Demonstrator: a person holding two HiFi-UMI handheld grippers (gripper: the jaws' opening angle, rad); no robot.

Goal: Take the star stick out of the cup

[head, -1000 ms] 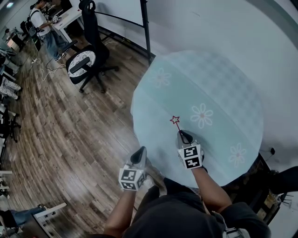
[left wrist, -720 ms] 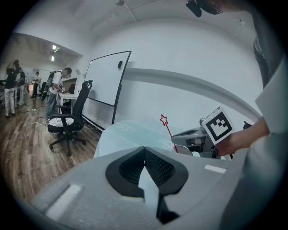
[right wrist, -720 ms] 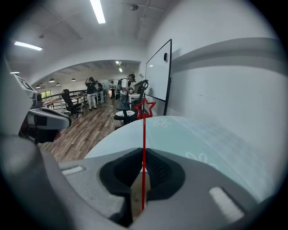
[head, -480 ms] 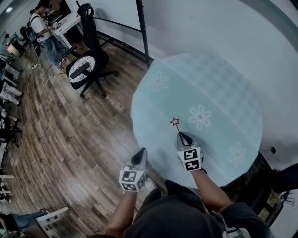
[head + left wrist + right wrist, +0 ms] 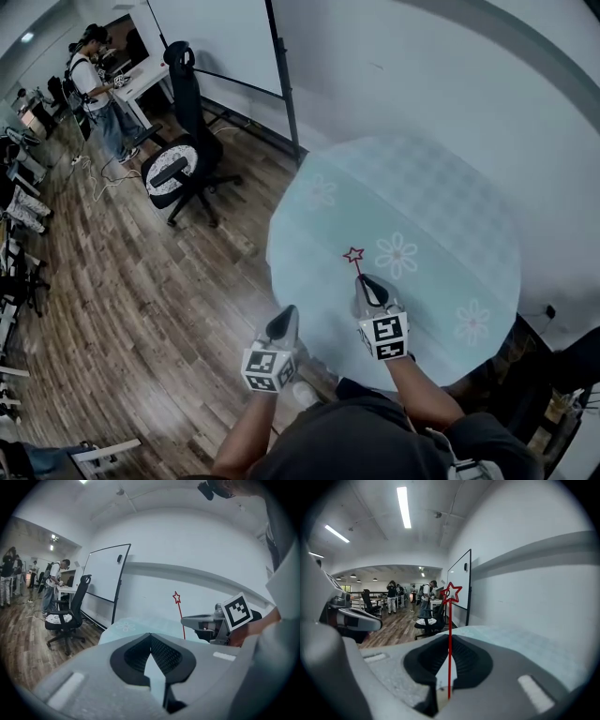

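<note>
My right gripper [image 5: 367,284] is shut on the thin red stem of the star stick [image 5: 353,254], which stands upright above the near part of the round table [image 5: 441,202]. In the right gripper view the stem [image 5: 450,658] rises between the jaws of the right gripper [image 5: 449,667] to the red outline star [image 5: 451,592]. My left gripper [image 5: 281,322] hangs left of the table's edge, over the wooden floor, shut with nothing in it [image 5: 151,667]. The left gripper view shows the star [image 5: 176,597] and the right gripper [image 5: 206,620] from the side. No cup shows in any view.
The table has a pale blue cloth with white flowers [image 5: 397,255]. A black office chair [image 5: 183,164] and a whiteboard stand [image 5: 281,84] are at the back left. A person [image 5: 94,80] stands at a desk far left. A white wall runs behind the table.
The head view has tilted and pulled back a little. Both grippers keep their pose, and the star stick stays upright in the right one.
</note>
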